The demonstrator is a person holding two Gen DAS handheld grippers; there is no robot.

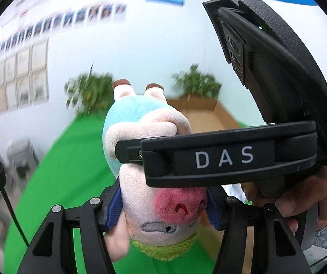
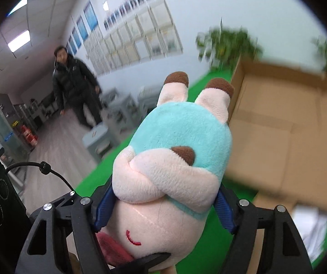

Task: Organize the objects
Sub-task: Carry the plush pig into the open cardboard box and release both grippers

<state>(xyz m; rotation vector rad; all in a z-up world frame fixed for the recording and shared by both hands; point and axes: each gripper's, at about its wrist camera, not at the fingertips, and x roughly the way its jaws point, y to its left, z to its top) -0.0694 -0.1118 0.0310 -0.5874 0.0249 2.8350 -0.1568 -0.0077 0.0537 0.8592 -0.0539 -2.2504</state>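
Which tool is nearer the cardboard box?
Right, probably. The right tool, gripping the toy pig, has the cardboard box looming just ahead to its right; the left tool, gripping the pig's head, sees it farther off behind the toy.

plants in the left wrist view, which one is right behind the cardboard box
The right-hand plant, showing just above the cardboard box; the left-hand plant stands well off to its left.
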